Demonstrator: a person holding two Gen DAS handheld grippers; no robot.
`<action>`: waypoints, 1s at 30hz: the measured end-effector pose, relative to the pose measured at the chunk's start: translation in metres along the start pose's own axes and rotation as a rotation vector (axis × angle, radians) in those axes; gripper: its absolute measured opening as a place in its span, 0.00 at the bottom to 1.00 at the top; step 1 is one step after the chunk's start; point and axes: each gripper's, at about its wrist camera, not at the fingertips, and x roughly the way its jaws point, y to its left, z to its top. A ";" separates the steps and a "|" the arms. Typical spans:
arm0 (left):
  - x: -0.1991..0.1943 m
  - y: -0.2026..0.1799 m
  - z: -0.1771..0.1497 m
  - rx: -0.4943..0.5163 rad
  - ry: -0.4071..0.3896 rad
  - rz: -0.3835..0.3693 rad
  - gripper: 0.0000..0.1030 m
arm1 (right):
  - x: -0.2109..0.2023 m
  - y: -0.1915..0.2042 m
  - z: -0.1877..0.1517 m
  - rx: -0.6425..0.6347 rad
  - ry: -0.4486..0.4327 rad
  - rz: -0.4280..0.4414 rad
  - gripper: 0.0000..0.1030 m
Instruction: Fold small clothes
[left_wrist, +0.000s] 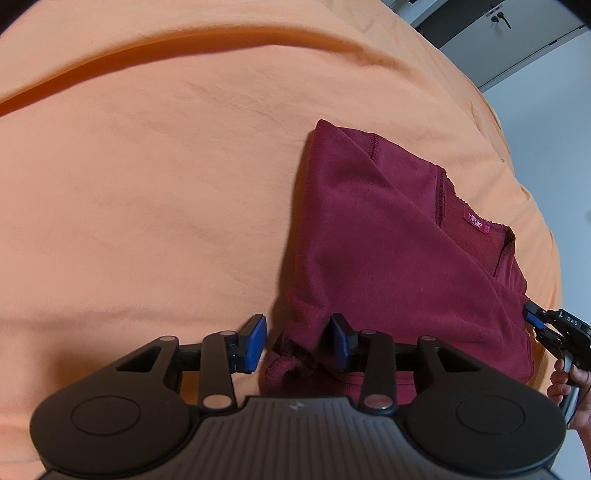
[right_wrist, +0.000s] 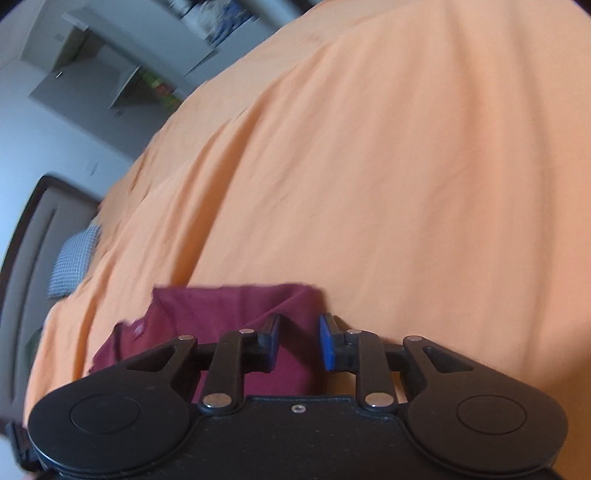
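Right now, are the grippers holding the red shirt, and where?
Neither grips it. The left gripper is open astride the maroon shirt's bunched near corner; the right gripper is open at its opposite edge.

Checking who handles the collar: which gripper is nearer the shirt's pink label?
Right. The right gripper sits at the shirt edge just below the label. The left gripper is at the bunched corner, farther off.

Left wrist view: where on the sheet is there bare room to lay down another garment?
The orange sheet is bare left of and beyond the maroon garment. It is crowded at the garment's near edge, where the open left gripper and the right gripper work.
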 end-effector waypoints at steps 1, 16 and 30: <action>0.000 0.000 0.000 -0.003 0.002 -0.001 0.42 | -0.001 0.001 0.001 -0.014 -0.009 0.008 0.04; -0.026 -0.008 -0.013 0.068 -0.020 0.042 0.61 | -0.066 -0.002 -0.058 0.028 -0.013 0.024 0.57; -0.096 -0.002 -0.175 0.286 0.145 0.064 0.67 | -0.148 0.017 -0.222 -0.069 0.164 -0.102 0.66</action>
